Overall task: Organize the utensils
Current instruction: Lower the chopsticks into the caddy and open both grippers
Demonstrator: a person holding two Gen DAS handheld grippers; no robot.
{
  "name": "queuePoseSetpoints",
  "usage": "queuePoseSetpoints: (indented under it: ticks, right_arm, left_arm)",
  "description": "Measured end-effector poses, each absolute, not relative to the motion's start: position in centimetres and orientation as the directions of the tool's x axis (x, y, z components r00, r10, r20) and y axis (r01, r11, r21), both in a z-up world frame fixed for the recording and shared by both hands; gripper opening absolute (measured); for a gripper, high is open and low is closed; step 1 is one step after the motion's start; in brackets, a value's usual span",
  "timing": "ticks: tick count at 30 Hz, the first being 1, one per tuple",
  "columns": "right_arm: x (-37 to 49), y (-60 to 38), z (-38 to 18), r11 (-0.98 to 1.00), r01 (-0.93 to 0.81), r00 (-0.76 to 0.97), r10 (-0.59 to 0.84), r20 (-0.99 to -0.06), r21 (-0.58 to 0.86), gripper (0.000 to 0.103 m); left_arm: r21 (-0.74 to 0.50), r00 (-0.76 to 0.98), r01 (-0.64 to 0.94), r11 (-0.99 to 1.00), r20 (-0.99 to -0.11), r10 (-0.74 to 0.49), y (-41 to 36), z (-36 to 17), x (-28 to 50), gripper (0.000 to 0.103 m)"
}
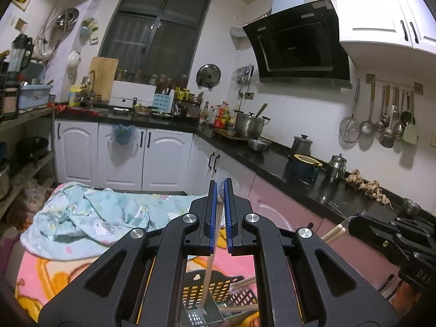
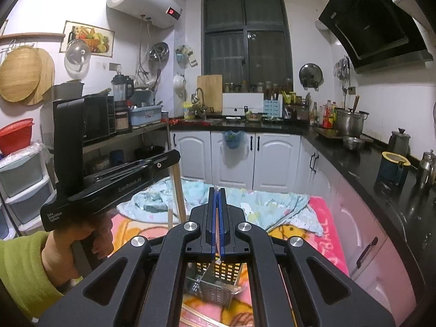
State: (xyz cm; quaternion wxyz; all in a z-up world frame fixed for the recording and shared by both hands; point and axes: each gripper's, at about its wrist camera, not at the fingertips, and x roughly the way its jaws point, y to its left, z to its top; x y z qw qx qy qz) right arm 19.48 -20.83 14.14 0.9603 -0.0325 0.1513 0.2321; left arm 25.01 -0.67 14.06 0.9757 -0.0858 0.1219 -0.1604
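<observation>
There, a wooden chopstick [image 1: 209,272] hung pinched in the left gripper [image 1: 221,190], its tip down inside the slotted utensil holder [image 1: 218,297]. The right gripper [image 2: 217,199] had its jaws pressed on another thin stick [image 2: 217,234] above that holder, which sat on the pink blanket [image 2: 324,218].

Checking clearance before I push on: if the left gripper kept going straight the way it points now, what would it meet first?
Probably the rumpled light-blue blanket ahead of the left gripper, with the white cabinet doors behind it. Depth is hard to judge through the fisheye. Its jaws are shut on a chopstick.
</observation>
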Motion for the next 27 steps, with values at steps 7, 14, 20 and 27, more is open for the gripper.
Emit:
queuePoseSetpoints:
  ticks: [7, 14, 20, 27]
  right_arm:
    - [20.4, -20.5, 12.7, 0.894, -0.448, 0.836, 0.428, -0.342, 0.024, 0.002]
    - [21.4, -20.8, 11.3, 0.903, -0.428, 0.832, 0.41, -0.373, 0.038, 0.002]
    - [22.2, -21.0, 10.3, 0.913, -0.405, 0.835, 0.387, -0.391, 0.038, 0.002]
    - [23.1, -21.2, 9.3, 0.923, -0.38, 0.836, 0.367, -0.409, 0.051, 0.003]
  left_arm:
    - [-0.203, 0.918, 0.289, 0.935, -0.219, -0.331, -0.8, 12.9, 25.4, 0.003]
    - [-0.207, 0.905, 0.291, 0.934, -0.257, -0.339, -1.0, 11.0, 26.0, 0.003]
    - [-0.211, 0.895, 0.29, 0.933, -0.286, -0.343, -1.0, 9.9, 26.0, 0.003]
    - [-0.209, 0.889, 0.274, 0.939, -0.318, -0.331, -0.5, 9.0, 25.6, 0.027]
